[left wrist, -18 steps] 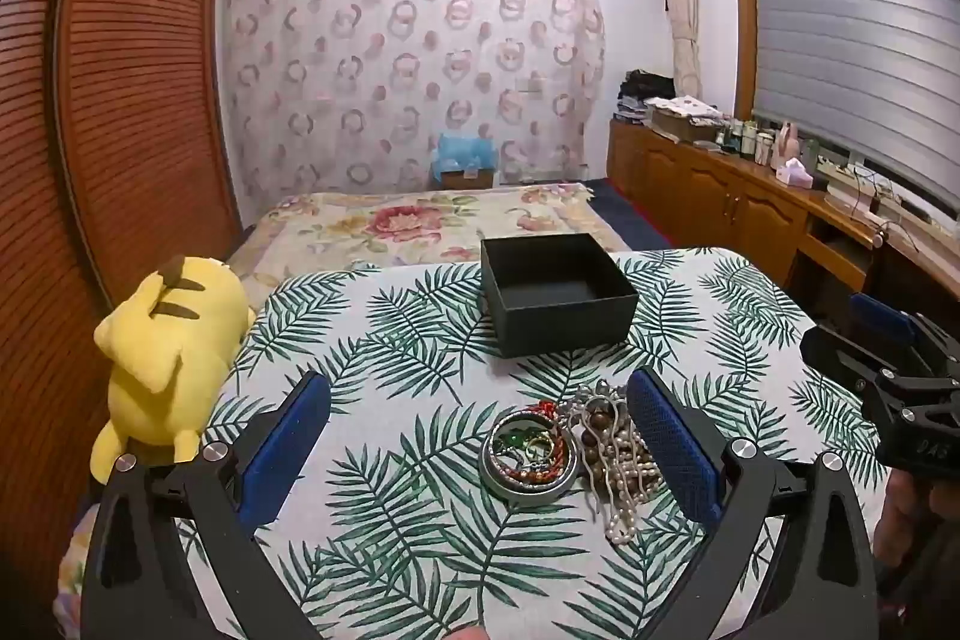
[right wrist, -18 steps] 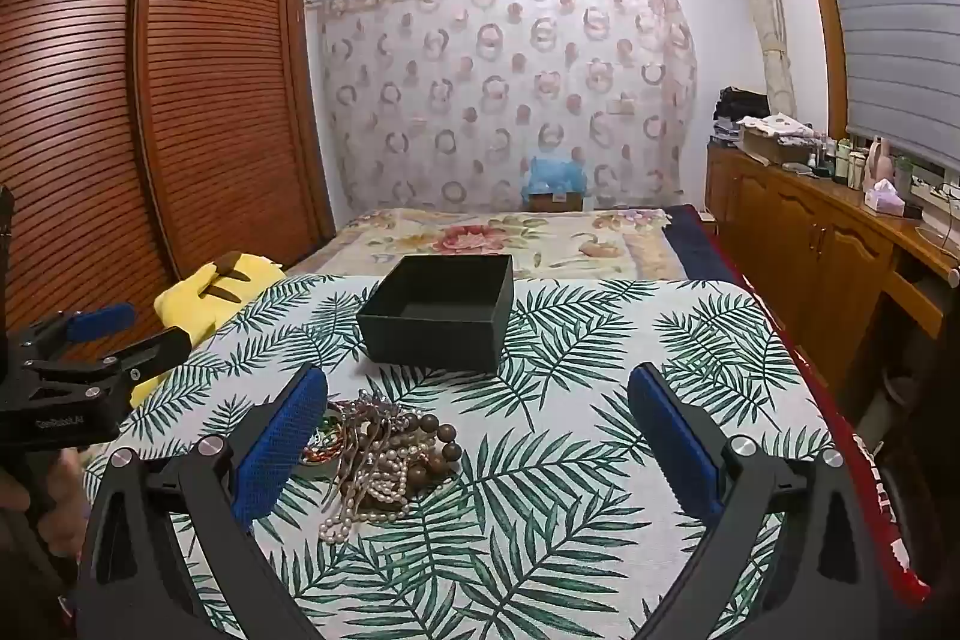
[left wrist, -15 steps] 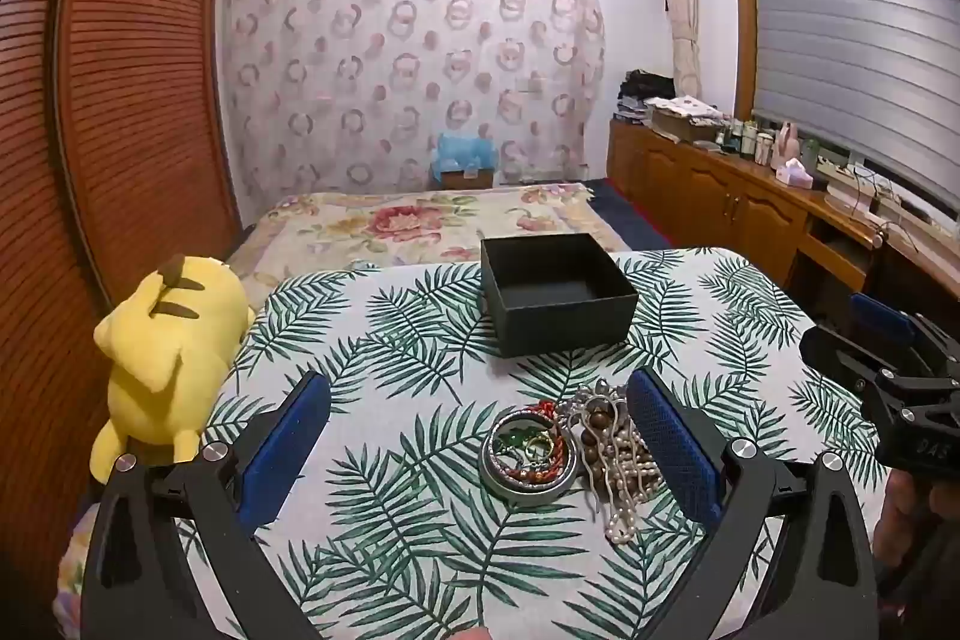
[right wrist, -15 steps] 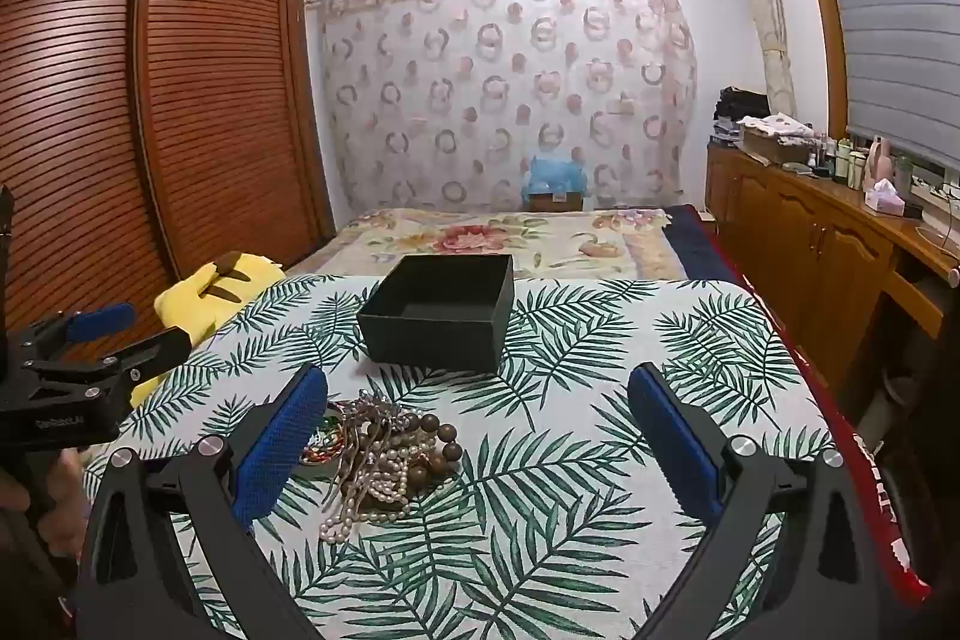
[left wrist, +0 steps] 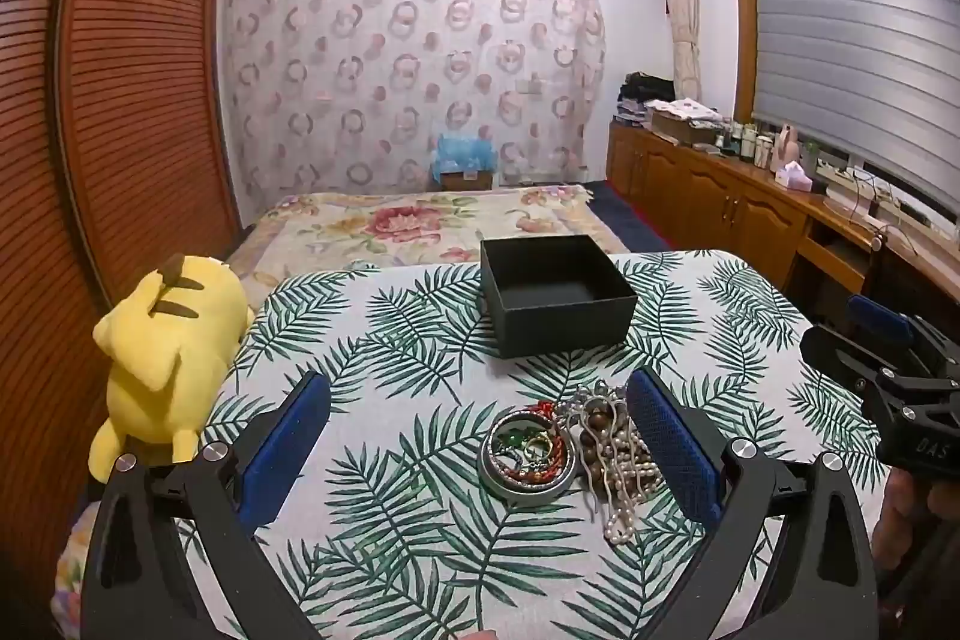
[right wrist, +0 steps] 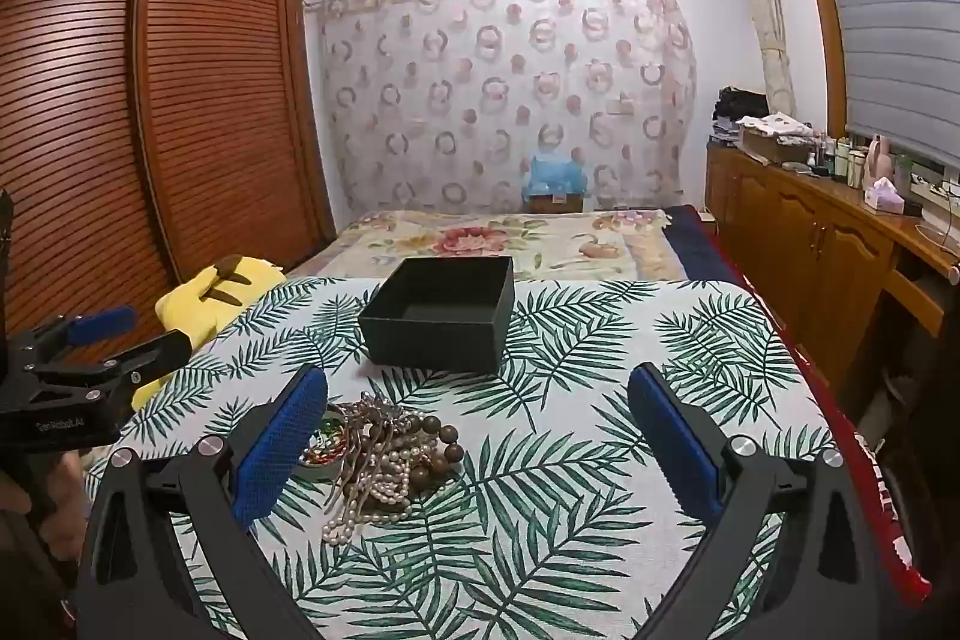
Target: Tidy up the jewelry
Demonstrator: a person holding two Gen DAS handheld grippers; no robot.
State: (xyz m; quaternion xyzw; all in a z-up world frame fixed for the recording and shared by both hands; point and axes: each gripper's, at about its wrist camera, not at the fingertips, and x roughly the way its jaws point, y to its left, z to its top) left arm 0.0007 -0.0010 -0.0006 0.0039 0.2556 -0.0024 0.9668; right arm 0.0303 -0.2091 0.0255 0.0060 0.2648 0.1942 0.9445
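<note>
Bed w/ floral cover (left wrist: 420, 226) lies behind the table (left wrist: 390, 532), which wears a palm-leaf cloth. Brown slatted wardrobe (right wrist: 150, 112) on the left, wood cabinets (right wrist: 810, 244) on the right. Yellow plush toy (left wrist: 162, 340) lies at the table's left edge, apart from the jewelry.

Open black box (left wrist: 555, 292) sits mid-table toward the far side, nothing visible inside, nothing btwn it and the pile.

Jewelry heap (left wrist: 612, 448) (pearl strands, brown wood beads) touches a round metal tin (left wrist: 527, 457) holding red and green pieces, nearer than the box.

Left gripper (left wrist: 477, 439): jaws spread wide, holding nothing; tin btwn them, heap against the right finger.

Right gripper (right wrist: 477, 439): jaws spread wide, holding nothing; heap (right wrist: 384, 454) just inside its left finger, tin partly hidden behind it.
</note>
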